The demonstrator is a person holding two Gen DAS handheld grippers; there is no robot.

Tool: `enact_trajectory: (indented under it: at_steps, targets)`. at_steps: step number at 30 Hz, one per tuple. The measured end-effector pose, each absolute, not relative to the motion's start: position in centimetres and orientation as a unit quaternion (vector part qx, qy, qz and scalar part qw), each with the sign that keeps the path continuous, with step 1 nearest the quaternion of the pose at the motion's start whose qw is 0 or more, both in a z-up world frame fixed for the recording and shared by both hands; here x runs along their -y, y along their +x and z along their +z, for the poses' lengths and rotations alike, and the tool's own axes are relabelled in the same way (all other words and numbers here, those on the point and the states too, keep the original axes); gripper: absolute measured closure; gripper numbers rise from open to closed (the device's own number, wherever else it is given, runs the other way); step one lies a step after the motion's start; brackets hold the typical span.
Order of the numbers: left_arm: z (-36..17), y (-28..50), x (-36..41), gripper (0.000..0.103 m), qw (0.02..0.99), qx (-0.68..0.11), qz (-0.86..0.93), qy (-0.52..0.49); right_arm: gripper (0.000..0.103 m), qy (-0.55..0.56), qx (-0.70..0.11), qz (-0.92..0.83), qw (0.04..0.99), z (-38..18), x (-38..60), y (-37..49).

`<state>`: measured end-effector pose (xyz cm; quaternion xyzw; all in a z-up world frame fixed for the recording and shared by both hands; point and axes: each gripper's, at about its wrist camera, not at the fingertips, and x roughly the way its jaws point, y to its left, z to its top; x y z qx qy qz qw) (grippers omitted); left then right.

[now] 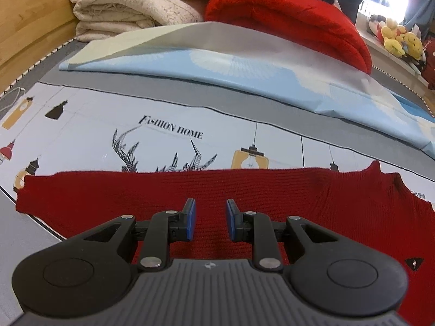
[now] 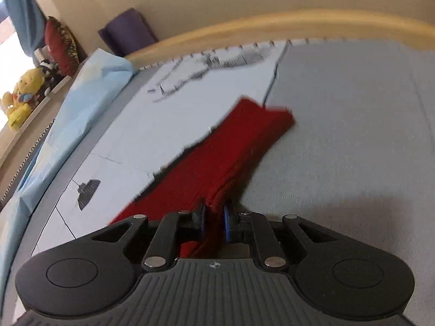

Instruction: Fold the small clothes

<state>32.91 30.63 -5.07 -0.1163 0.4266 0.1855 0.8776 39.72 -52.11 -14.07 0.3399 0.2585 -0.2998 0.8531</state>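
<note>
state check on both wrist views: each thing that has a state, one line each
red knit garment: spread flat on the printed sheet, one edge bunched and lifted in the right gripper
left gripper: open, empty, above the garment
right gripper: shut on the garment's edge
light blue cover: folded, lying flat
cream blanket: folded, stacked
red blanket: folded

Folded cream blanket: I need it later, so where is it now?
In the left wrist view, the cream blanket sits top left, against the wooden bed frame, beside the folded red blanket.
</note>
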Motion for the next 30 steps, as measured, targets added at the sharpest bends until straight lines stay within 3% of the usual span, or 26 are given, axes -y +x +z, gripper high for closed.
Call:
enact_trajectory:
  at_steps: [2,5,10,15,17,23,26,30]
  targets:
    - [-5.4,32.8,-30.8,0.077,0.876,-0.43,0.181,-0.123,0.091,0.341,-0.232,-0.292,0.863,-13.4,52.2,39.5]
    - [-6.3,32.6,-31.1,0.077,0.87,-0.44,0.172,-0.14,0.089,0.325,-0.268,-0.312,0.852,-14.1,52.4,39.7]
    - [-8.6,32.7,-31.6,0.077,0.864,-0.451,0.144,-0.171,0.061,0.269,-0.288,-0.357,0.847,-13.3,49.6,38.6]
    - [-11.6,32.4,-33.5,0.073,0.849,-0.466,0.152,-0.196,0.061,0.207,-0.297,-0.248,0.899,-11.5,43.9,38.2]
    - [-13.4,32.0,-34.8,0.077,0.821,-0.5,0.176,-0.211,0.059,0.213,-0.3,-0.171,0.914,-11.2,42.1,38.3]
    - [-11.5,30.3,-36.3,0.077,0.838,-0.461,0.197,-0.218,0.059,0.172,-0.308,-0.027,0.935,-11.0,37.4,38.1]
    - [-12.0,29.9,-36.9,0.075,0.827,-0.481,0.193,-0.22,0.058,0.151,-0.311,0.05,0.937,-10.4,35.0,38.0]
    - [-12.1,28.9,-38.8,0.075,0.817,-0.481,0.21,-0.241,0.053,0.134,-0.367,0.165,0.906,-10.6,31.1,37.6]
